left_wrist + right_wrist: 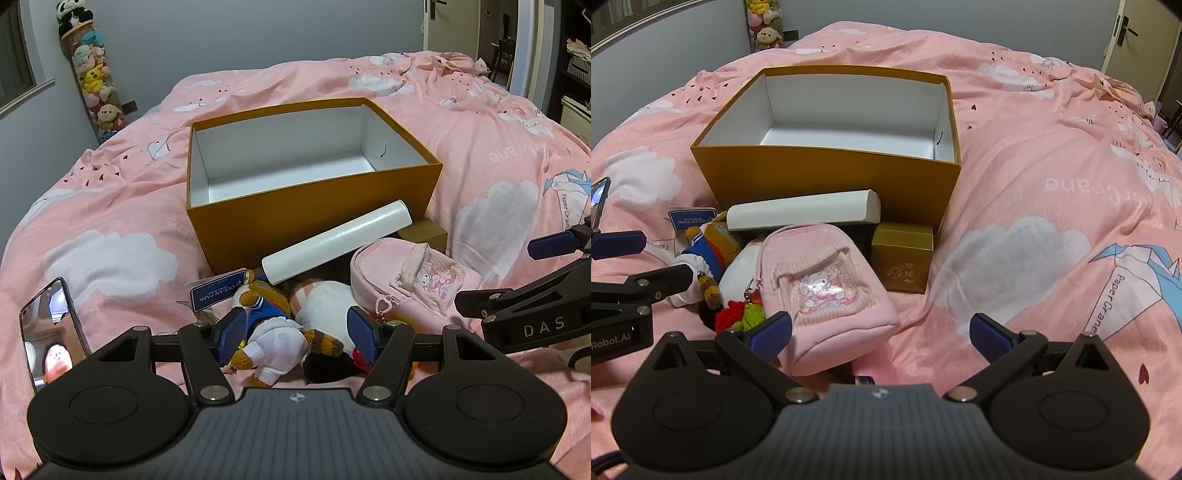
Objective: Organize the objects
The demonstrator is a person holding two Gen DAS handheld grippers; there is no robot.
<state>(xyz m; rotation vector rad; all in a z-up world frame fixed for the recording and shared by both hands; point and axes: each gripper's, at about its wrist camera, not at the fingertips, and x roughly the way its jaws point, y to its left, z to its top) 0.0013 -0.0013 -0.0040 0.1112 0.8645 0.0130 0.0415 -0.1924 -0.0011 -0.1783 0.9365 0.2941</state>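
An open orange box [314,210] [827,177] with an empty white inside stands on the pink bed. In front of it lie a white tube [336,240] [801,214], a small gold box [901,258], a pink mini backpack [406,280] [827,291], a white plush [325,302] and a striped-tail plush in a blue and white outfit [269,317] [709,247]. My left gripper [298,335] is open, and its pads flank the striped-tail plush. My right gripper [882,332] is wide open, with the backpack's near corner beside its left pad.
A phone [51,332] lies screen up on the duvet at the left. A blue tag [218,290] hangs from the plush, and a red and green crochet charm [738,317] lies by the backpack. Stuffed toys [92,74] hang in the far corner. A door [1126,33] stands at the far right.
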